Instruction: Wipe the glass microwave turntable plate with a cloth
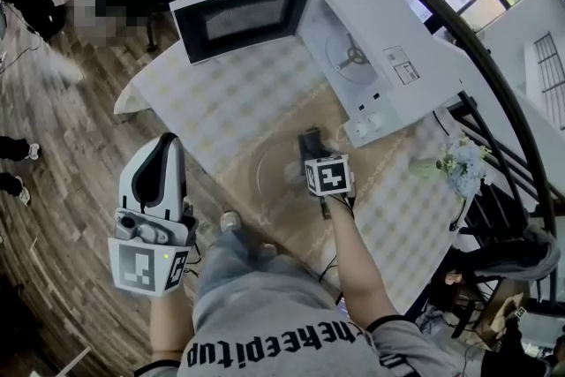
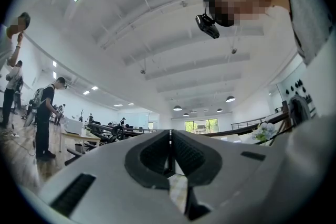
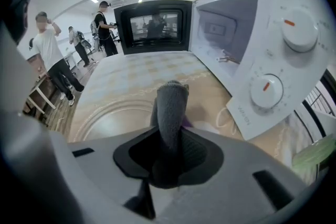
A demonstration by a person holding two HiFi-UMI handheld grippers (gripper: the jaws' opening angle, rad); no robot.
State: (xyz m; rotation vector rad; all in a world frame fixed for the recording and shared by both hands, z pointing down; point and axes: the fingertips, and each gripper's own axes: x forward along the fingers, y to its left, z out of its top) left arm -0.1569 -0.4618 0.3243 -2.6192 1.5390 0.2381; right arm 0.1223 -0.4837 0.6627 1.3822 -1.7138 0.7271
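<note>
The clear glass turntable plate (image 1: 274, 177) lies flat on the checked tablecloth in front of the open microwave; in the right gripper view the plate (image 3: 107, 123) shows at lower left. My right gripper (image 1: 311, 146) hangs over the plate's right part, shut on a grey cloth (image 3: 170, 105) that sticks out ahead of the jaws. In the head view the cloth (image 1: 309, 139) shows as a dark wad above the plate's rim. My left gripper (image 1: 166, 146) is held off the table's left side, shut and empty (image 2: 169, 136), pointing up at the ceiling.
The white microwave (image 1: 388, 66) stands at the table's far right with its door (image 1: 240, 18) swung open leftward and its cavity (image 1: 351, 57) holding only the roller ring. Its knob panel (image 3: 278, 65) is close on the right. Flowers (image 1: 459, 163) and a black railing (image 1: 494, 84) lie right. People stand beyond the table.
</note>
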